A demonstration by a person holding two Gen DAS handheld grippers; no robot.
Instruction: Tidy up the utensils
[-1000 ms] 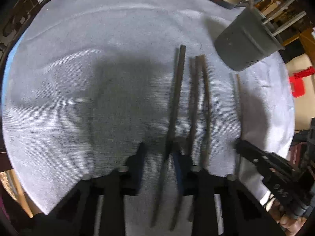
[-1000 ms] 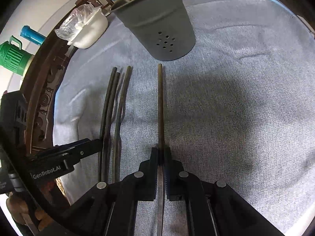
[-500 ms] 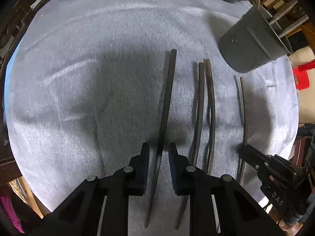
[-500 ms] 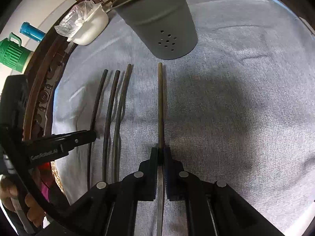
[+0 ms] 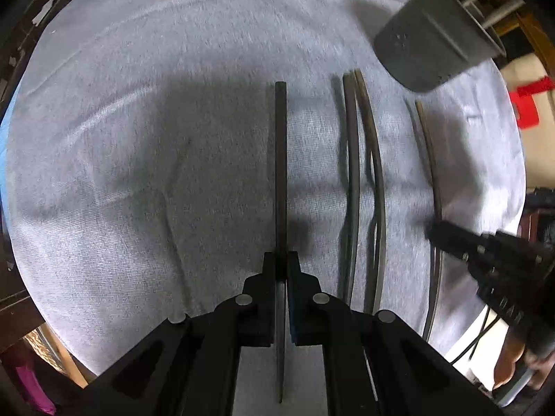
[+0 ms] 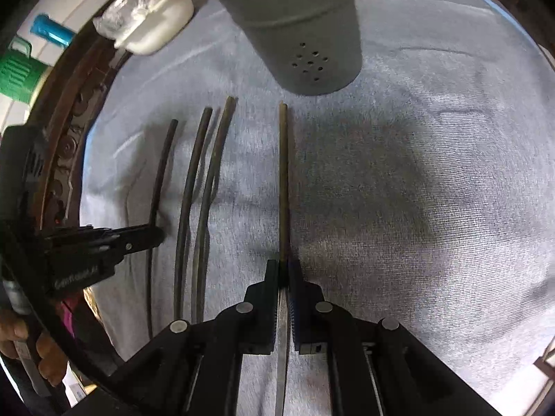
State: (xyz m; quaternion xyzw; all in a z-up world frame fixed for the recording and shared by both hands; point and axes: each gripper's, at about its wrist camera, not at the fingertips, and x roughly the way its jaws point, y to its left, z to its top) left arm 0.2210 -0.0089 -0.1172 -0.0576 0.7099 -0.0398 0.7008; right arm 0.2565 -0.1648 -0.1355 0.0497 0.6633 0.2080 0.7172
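Your left gripper (image 5: 281, 270) has just closed on one chopstick (image 5: 280, 173); your right gripper (image 6: 284, 277) clamps another chopstick (image 6: 283, 180), which points lengthwise at the grey holder (image 6: 298, 27) just ahead, nearer your right hand.

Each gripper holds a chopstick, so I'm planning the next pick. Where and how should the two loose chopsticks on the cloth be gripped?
Probably around mid-length, coming straight down with jaws set across them. The two loose chopsticks lie flat on the cloth, side by side and nearly parallel, so one grip could take both; a sideways approach has nothing to get under.
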